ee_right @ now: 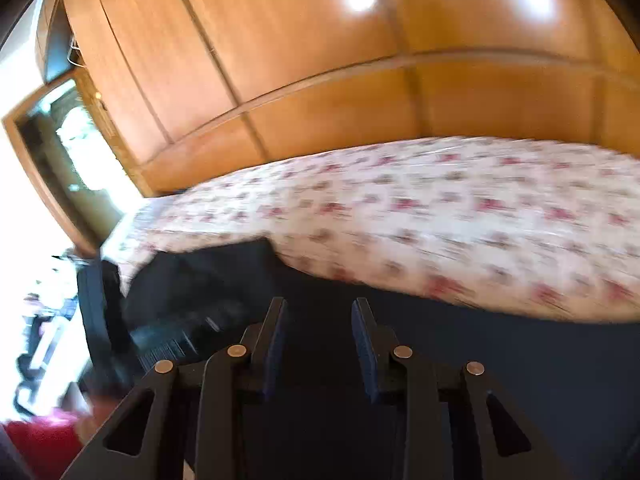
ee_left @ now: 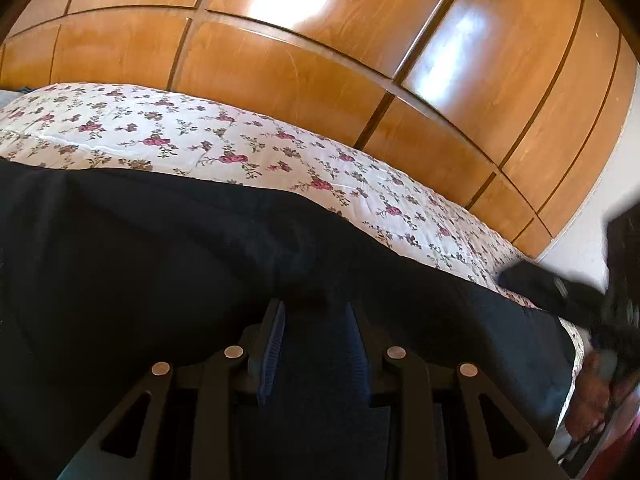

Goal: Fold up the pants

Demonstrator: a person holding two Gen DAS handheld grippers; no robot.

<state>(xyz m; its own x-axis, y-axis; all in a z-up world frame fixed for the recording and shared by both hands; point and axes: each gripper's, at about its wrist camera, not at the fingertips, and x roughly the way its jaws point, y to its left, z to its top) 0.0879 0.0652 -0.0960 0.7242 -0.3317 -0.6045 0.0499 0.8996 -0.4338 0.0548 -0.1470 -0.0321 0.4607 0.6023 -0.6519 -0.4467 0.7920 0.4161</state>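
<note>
Here, one pair of dark, soft pants (ee_left: 160,260) lies spread on the floral bed (ee_left: 200,136) before glossy wooden wardrobe (ee_left: 280,60) panels. Both grippers, left (ee_left: 315,312) and right (ee_right: 320,308), hover with ribbed fingers (ee_left: 274,344) apart, holding nothing.

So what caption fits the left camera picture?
Open left tool over dark pants on a flowery bedspread.
</note>
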